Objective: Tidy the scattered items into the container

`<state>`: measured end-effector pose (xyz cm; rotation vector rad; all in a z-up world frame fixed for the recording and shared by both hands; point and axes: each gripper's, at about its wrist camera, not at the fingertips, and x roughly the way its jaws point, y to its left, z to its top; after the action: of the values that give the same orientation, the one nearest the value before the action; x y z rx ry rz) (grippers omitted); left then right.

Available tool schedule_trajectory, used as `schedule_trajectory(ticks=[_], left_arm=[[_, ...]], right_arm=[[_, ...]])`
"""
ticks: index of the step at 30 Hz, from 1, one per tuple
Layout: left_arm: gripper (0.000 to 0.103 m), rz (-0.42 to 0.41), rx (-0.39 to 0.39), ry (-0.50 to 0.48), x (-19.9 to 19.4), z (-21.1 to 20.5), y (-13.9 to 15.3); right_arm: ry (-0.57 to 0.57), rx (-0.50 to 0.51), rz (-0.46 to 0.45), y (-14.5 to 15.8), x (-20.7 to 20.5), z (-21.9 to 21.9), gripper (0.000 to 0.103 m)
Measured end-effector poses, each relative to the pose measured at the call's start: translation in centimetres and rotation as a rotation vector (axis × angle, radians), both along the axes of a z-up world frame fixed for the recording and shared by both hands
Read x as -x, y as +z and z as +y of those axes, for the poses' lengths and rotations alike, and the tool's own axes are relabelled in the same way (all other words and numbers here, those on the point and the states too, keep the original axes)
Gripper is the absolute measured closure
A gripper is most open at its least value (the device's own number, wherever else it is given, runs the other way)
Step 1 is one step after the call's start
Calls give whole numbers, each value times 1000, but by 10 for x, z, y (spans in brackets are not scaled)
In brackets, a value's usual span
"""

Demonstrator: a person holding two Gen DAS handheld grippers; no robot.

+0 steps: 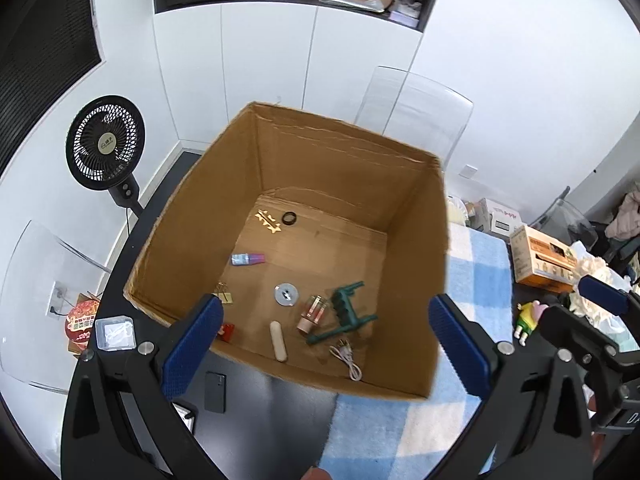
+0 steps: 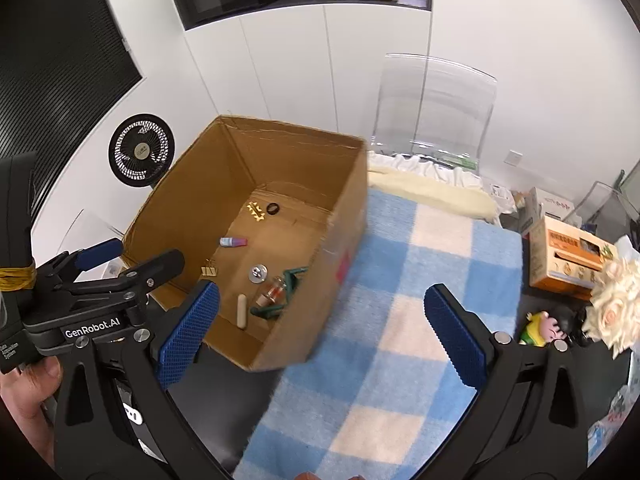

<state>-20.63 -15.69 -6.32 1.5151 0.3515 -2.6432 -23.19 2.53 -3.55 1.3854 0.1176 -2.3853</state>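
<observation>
Between the blue pads of the left gripper [image 1: 326,340] nothing is held; its jaws are spread wide, and it hangs over the near edge of the box [image 1: 344,160]. My guess is it is up there so it can look down or drop things in. The right gripper [image 2: 320,330] is spread wide too and holds nothing. It hangs over the blue and white blanket [image 2: 400,320], just beside the box.

Down on the box floor lie many small things: a green toy [image 1: 346,312], a little jar [image 1: 314,312], a round metal disc [image 1: 286,293], a wooden peg [image 1: 278,340], a white cable [image 1: 347,360], a tiny bottle [image 1: 248,259], a gold clip [image 1: 224,294], a black ring [image 1: 289,218] and gold stars [image 1: 268,220]. So these already lie where the job wants them.

Outside the box, a clear case [image 1: 115,332] and a black card [image 1: 215,391] lie on the dark table to the left. A doll [image 2: 540,328] lies to the right, near white flowers [image 2: 616,304] and an orange carton [image 2: 568,260]. I cannot tell if those must go in as well. The tall box walls stand in the way of any low reach.
</observation>
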Motion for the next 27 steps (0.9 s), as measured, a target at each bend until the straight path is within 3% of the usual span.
schedule_trajectory(ticks=[9, 16, 27], left_arm=[[1, -25, 27, -42, -37, 48, 13], [1, -25, 48, -66, -78, 81, 26], [1, -11, 105, -144, -159, 118, 48]], right_arm=[[-91, 13, 3, 16, -35, 70, 0], [-148, 54, 8, 28, -85, 117, 0], [-176, 48, -37, 28, -172, 149, 0]])
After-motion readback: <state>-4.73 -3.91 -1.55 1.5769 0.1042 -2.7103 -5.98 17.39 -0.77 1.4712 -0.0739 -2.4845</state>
